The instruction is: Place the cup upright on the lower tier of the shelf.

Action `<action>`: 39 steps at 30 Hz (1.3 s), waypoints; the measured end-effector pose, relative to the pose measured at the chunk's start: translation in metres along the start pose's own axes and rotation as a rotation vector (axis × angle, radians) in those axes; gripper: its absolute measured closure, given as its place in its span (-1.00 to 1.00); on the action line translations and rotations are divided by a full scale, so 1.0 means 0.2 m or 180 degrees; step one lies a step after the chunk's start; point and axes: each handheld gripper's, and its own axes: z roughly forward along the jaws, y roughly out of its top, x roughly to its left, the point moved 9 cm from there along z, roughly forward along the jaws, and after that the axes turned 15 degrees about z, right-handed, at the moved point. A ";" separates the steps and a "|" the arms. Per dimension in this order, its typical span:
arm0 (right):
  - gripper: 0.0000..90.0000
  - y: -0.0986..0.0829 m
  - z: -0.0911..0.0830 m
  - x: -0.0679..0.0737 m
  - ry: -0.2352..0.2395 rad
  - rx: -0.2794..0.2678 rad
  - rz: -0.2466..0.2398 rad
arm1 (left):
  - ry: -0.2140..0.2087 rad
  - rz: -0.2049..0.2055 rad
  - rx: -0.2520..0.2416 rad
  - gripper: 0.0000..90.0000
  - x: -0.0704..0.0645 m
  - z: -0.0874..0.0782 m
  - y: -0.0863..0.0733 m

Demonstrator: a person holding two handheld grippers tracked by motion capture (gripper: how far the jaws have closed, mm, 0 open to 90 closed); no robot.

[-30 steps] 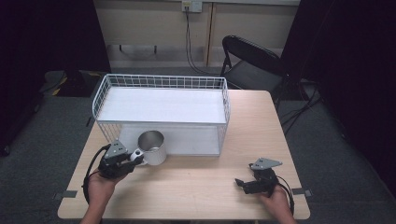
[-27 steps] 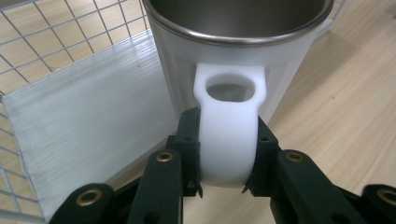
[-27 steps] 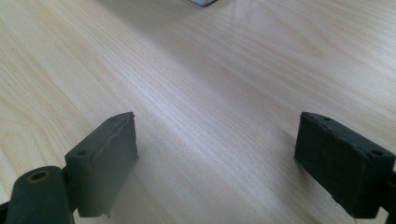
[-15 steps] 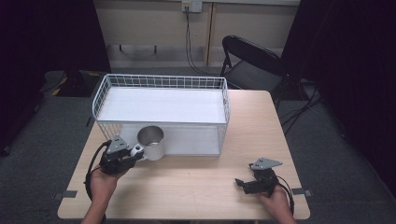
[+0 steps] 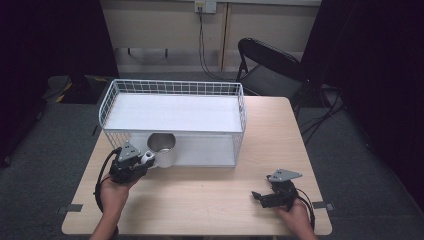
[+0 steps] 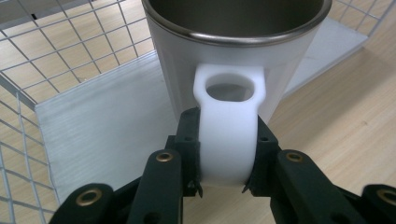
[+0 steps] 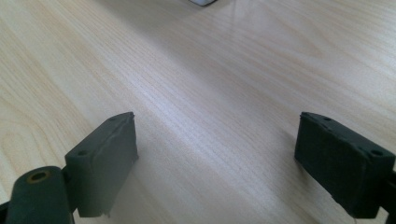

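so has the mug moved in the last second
Yes. The mug, held by its handle in the left gripper, has gone forward into the open front of the wire rack.

A bare lab or studio: black curtains (image 5: 45, 45), grey carpet (image 5: 45, 165), one wooden table (image 5: 210, 200), a folding chair (image 5: 270, 65), wall-socket cables (image 5: 202, 45).

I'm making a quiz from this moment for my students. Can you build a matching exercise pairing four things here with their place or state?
Things:
1. mug
2. left gripper
3. right gripper
4. folding chair

States:
A. open above bare tabletop
B. behind the table's far right corner
C. shut on a white handle
D. at the wire rack's lower front

Pairs: 1-D, 2-C, 3-A, 4-B
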 end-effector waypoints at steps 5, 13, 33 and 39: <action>-0.73 0.00 0.00 0.00 0.0000 0.0000 0.0000 | 0.0068 -0.0033 -0.0009 0.60 0.02 0.01 0.01; -0.73 0.00 0.00 0.00 0.0000 0.0000 0.0000 | 0.0146 -0.0041 0.0018 0.60 0.02 0.04 0.02; -0.73 0.00 0.00 0.00 0.0000 0.0000 0.0002 | 0.0292 -0.0124 -0.0014 0.60 0.06 0.10 0.04; -0.73 0.00 0.00 0.00 0.0000 0.0000 0.0001 | 0.0367 -0.0172 0.0010 0.60 0.09 0.11 0.03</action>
